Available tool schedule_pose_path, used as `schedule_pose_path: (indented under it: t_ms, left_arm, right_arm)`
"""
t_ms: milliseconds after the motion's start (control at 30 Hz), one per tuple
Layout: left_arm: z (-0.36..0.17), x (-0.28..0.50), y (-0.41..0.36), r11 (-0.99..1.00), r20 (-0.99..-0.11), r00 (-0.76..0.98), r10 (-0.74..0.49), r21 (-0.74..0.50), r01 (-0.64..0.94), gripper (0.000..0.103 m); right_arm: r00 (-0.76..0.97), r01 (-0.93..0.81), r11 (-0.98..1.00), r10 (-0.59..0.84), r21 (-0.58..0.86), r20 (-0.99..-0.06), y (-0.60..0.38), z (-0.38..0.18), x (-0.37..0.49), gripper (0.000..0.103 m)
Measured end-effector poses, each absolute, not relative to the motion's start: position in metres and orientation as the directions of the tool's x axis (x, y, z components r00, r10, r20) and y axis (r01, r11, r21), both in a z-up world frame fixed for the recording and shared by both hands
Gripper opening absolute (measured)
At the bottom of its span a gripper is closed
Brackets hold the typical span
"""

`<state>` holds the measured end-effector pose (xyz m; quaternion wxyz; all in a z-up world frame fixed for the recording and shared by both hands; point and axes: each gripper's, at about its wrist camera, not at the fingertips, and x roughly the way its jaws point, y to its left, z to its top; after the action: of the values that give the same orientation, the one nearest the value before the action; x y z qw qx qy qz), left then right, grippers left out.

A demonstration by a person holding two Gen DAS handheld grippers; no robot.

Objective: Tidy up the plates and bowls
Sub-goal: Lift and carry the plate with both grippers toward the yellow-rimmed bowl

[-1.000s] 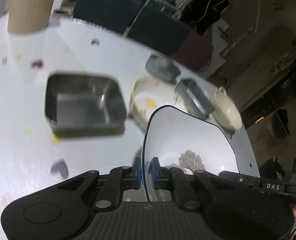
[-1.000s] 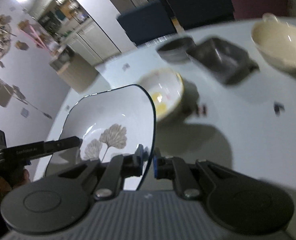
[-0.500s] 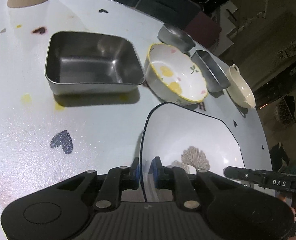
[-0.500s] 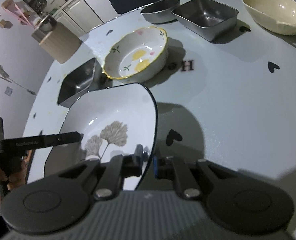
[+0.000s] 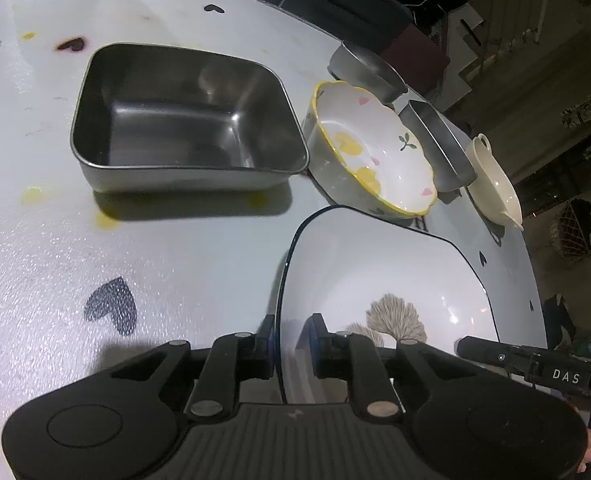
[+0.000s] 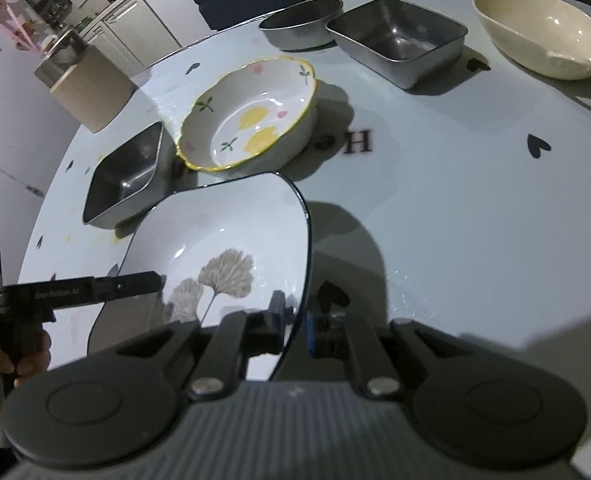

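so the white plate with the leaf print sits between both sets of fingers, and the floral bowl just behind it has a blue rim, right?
Not quite. The floral bowl has a yellow rim, not blue; the right wrist view shows it clearly. The rest holds: the white leaf-print plate has its edges between the fingers of the left gripper and the right gripper, with the bowl just behind it.

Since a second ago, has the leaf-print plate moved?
Yes. The leaf-print plate has come down toward the table: in the right wrist view its far rim overlapped the flowered bowl earlier, and now sits below it.
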<state>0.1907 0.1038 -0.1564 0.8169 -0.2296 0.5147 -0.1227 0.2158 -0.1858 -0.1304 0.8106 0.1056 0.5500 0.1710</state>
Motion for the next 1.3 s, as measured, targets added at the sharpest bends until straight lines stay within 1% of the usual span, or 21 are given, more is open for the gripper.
schedule_pose_path:
  t_ms: [367,567,633,667,767,800,933,1000,1033,1100,1300]
  left_arm:
    - [-0.156,0.192,0.104,0.870,-0.781,0.449,-0.433,-0.493,-0.018,0.018]
    - [-0.154,0.193,0.104,0.874,-0.797,0.427,-0.427,-0.484,-0.028,0.019]
    - [-0.151,0.192,0.104,0.880,-0.805,0.424,-0.414,-0.473,-0.040,0.022]
    - [-0.149,0.191,0.105,0.882,-0.807,0.427,-0.409,-0.469,-0.043,0.026]
    - [-0.145,0.188,0.109,0.888,-0.812,0.430,-0.395,-0.457,-0.046,0.026]
    - [-0.144,0.186,0.110,0.890,-0.813,0.429,-0.392,-0.454,-0.047,0.024]
    - [-0.144,0.183,0.112,0.887,-0.826,0.398,-0.399,-0.458,-0.061,0.023]
    - [-0.143,0.182,0.111,0.891,-0.831,0.389,-0.398,-0.451,-0.051,0.012]
    - [-0.142,0.181,0.109,0.895,-0.834,0.386,-0.395,-0.444,-0.043,0.011]
    - [-0.142,0.181,0.105,0.903,-0.840,0.380,-0.387,-0.428,-0.026,0.009]
    - [-0.141,0.181,0.100,0.911,-0.843,0.384,-0.377,-0.413,-0.013,0.009]
  right_arm:
    - [0.349,-0.143,0.933,0.361,0.331,-0.865,-0.183,-0.133,0.220,0.012]
    - [0.344,-0.152,0.937,0.349,0.315,-0.871,-0.180,-0.134,0.220,0.012]
    - [0.343,-0.155,0.937,0.348,0.313,-0.873,-0.179,-0.134,0.219,0.012]
    - [0.343,-0.156,0.937,0.348,0.312,-0.873,-0.179,-0.134,0.220,0.012]
    - [0.355,-0.178,0.940,0.337,0.291,-0.872,-0.177,-0.132,0.218,0.012]
    - [0.361,-0.182,0.939,0.340,0.292,-0.868,-0.176,-0.131,0.218,0.011]
    - [0.355,-0.177,0.937,0.346,0.301,-0.869,-0.178,-0.131,0.219,0.011]
    - [0.359,-0.186,0.938,0.341,0.292,-0.869,-0.177,-0.131,0.218,0.011]
    - [0.360,-0.189,0.938,0.340,0.290,-0.869,-0.177,-0.131,0.217,0.011]
    - [0.357,-0.188,0.938,0.341,0.291,-0.869,-0.177,-0.131,0.218,0.011]
    - [0.345,-0.181,0.940,0.337,0.291,-0.876,-0.177,-0.137,0.219,0.012]
